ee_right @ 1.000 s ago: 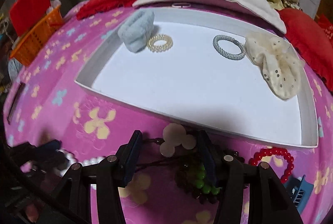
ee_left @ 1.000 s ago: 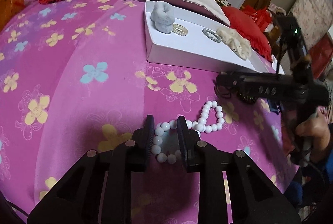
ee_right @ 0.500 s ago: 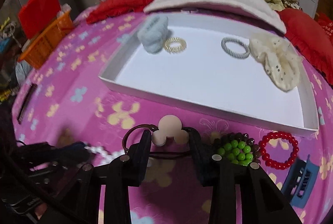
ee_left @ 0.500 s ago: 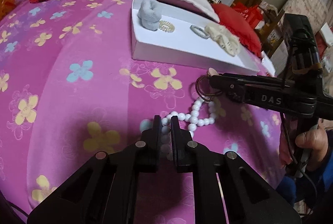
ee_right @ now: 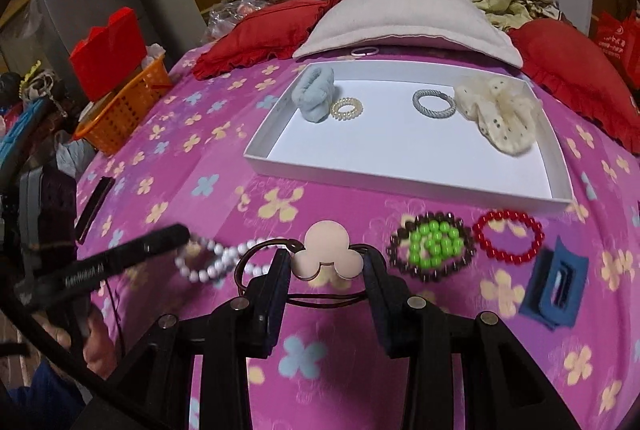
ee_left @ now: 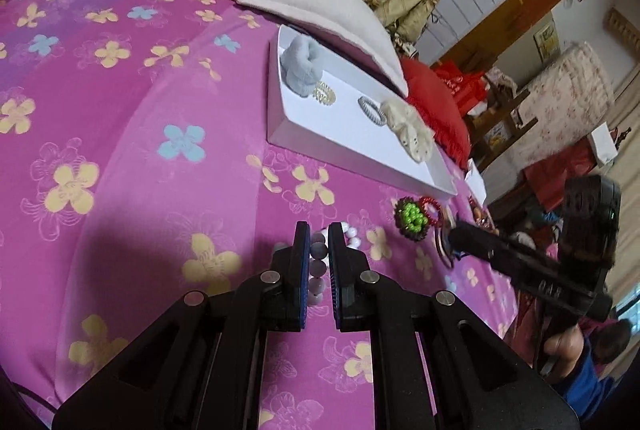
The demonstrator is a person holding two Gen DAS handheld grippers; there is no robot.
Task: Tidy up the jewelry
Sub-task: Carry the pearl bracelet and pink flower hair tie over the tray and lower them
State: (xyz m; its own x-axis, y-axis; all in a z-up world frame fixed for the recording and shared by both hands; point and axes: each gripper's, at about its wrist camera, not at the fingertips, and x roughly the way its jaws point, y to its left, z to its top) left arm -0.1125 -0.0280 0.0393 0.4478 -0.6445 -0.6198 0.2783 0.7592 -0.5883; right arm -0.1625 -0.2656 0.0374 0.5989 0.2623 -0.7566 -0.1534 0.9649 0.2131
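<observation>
My left gripper (ee_left: pixel 319 244) is clamped on a white bead bracelet (ee_right: pixel 212 260): round, glossy beads on a twisted loop, lying on the pink flowered bedspread (ee_left: pixel 120 158). My right gripper (ee_right: pixel 326 266) is closed on a brown hair tie (ee_right: pixel 260 250) carrying a flat, pale pink three-lobed charm (ee_right: pixel 328 256). I see a green-and-brown bead bracelet (ee_right: pixel 434 242) and a red bead bracelet (ee_right: pixel 508 236) just in front of the white tray (ee_right: pixel 400 182), which holds four hair ties.
</observation>
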